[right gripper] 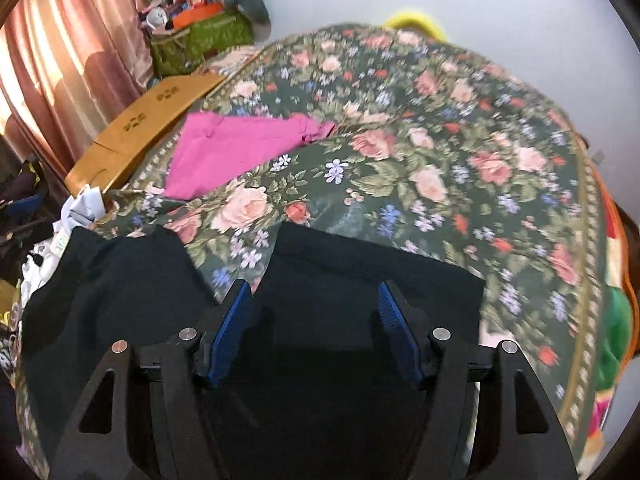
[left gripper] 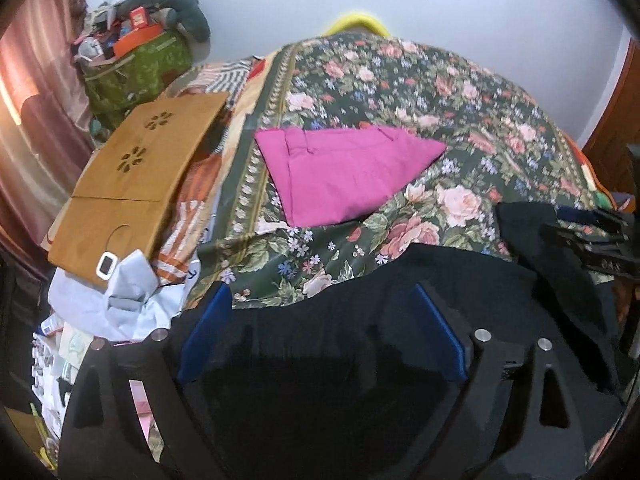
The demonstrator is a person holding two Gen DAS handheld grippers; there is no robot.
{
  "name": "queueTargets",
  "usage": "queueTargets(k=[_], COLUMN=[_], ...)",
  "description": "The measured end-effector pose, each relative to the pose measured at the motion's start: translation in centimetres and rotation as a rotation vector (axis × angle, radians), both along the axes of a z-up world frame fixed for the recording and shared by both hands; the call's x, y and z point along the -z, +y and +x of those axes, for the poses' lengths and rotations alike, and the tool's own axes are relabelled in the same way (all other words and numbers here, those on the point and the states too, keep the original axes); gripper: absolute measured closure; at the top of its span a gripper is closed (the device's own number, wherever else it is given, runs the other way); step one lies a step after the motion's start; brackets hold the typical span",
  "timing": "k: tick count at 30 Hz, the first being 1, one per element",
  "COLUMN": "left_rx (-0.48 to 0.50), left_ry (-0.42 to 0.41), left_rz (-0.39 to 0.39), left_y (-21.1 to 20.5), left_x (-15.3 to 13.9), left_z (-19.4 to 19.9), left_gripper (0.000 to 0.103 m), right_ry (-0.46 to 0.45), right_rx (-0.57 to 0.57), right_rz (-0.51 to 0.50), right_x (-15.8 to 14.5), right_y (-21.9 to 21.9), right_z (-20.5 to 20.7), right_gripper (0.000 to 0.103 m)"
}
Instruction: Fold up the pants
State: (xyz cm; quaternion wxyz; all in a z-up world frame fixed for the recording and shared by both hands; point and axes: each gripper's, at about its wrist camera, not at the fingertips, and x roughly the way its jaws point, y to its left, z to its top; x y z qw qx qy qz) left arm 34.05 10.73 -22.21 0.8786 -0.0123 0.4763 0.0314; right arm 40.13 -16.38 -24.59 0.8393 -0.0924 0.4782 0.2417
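Black pants (left gripper: 400,272) lie spread along the near edge of a floral bedspread (left gripper: 440,120). My left gripper (left gripper: 320,296) hovers over them with its blue pads (left gripper: 204,332) wide apart. The cloth lies beneath, not pinched. In the right wrist view the pants show as two dark parts, one (right gripper: 360,264) under my right gripper (right gripper: 314,288) and one to the left (right gripper: 120,280), with bedspread (right gripper: 440,160) showing between. The right gripper's blue pads (right gripper: 232,320) stand apart over the cloth without clamping it.
A folded pink garment (left gripper: 344,172) (right gripper: 228,152) lies farther back on the bed. A wooden lap tray (left gripper: 136,184) rests at the left edge, above crumpled pale cloth (left gripper: 120,300). A stuffed green bag (left gripper: 136,68) and a pink curtain (right gripper: 60,60) stand at far left.
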Motion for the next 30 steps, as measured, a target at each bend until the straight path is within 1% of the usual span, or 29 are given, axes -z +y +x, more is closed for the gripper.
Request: queueTargets(k=[5, 6, 7, 8, 10, 11, 12, 14, 18, 22, 25, 30], left_rx=[0.012, 0.011, 0.010, 0.010, 0.009, 0.008, 0.007, 0.007, 0.028, 0.076, 0.111, 0.168], left_ry=[0.055, 0.062, 0.067, 0.072, 0.081, 0.085, 0.089, 0.097, 0.109, 0.111, 0.120, 0.133], left_rz=[0.018, 0.017, 0.015, 0.013, 0.016, 0.019, 0.021, 0.019, 0.025, 0.059, 0.052, 0.036], left_y=[-0.4, -0.5, -0.5, -0.5, -0.5, -0.6, -0.7, -0.9, -2.0, -4.1, -6.0, -9.5], left_x=[2.6, 2.9, 3.2, 3.5, 4.0, 4.1, 4.3, 4.5, 4.2, 3.3, 2.6, 1.8], left_z=[1.7, 1.9, 1.9, 2.0, 2.2, 2.2, 2.3, 2.3, 1.8, 1.2, 0.6, -0.2], left_gripper=[0.012, 0.012, 0.012, 0.012, 0.012, 0.012, 0.012, 0.012, 0.012, 0.012, 0.012, 0.012], right_ry=[0.051, 0.059, 0.061, 0.044, 0.022, 0.014, -0.002, -0.024, -0.002, -0.021, -0.062, -0.145], right_rx=[-0.003, -0.002, 0.000, 0.007, 0.018, 0.030, 0.045, 0.052, 0.059, 0.104, 0.139, 0.187], right_rz=[0.002, -0.003, -0.018, -0.035, -0.048, -0.057, -0.072, -0.097, -0.065, 0.021, 0.087, 0.133], right_x=[2.0, 2.5, 2.8, 3.0, 3.2, 3.2, 3.2, 3.3, 2.8, 0.5, -2.9, -8.1], right_y=[1.7, 1.9, 2.0, 2.2, 2.2, 2.2, 2.1, 1.8, 0.8, -1.5, -4.9, -10.6], right_z=[2.4, 2.8, 3.0, 3.1, 3.1, 3.1, 3.1, 3.0, 3.4, 2.3, 0.5, -2.9], right_gripper=[0.043, 0.047, 0.050, 0.055, 0.059, 0.068, 0.081, 0.092, 0.095, 0.095, 0.095, 0.095])
